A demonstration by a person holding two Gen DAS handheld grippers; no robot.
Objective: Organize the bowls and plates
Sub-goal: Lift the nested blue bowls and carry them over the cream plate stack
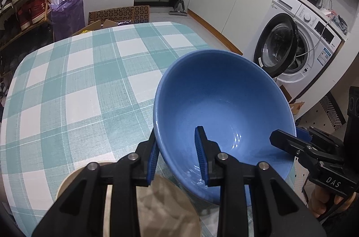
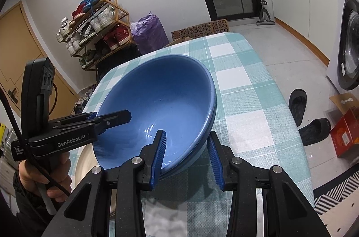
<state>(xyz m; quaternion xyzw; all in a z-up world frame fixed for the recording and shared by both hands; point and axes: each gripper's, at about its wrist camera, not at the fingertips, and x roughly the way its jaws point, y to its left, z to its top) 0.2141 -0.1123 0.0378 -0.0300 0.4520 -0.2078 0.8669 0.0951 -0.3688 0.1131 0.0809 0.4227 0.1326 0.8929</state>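
A large blue bowl [image 1: 224, 102] is held tilted above the checked tablecloth [image 1: 78, 84]. My left gripper [image 1: 177, 158] straddles its near rim, one blue pad inside and one outside, with a gap around the wall. My right gripper [image 2: 187, 158] straddles the opposite rim of the bowl [image 2: 161, 102] in the same way; in this view a second blue rim shows just beneath the bowl. The right gripper also shows at the bowl's right rim in the left wrist view [image 1: 289, 140]. A beige plate [image 1: 157, 203] lies on the table under the left gripper.
The table's right edge [image 2: 280, 102] drops to the floor, where slippers [image 2: 298, 107] and a red box [image 2: 345, 133] lie. A washing machine [image 1: 298, 44] stands to the right. A shoe rack [image 2: 96, 30] and a purple bag [image 2: 150, 33] stand beyond the far edge.
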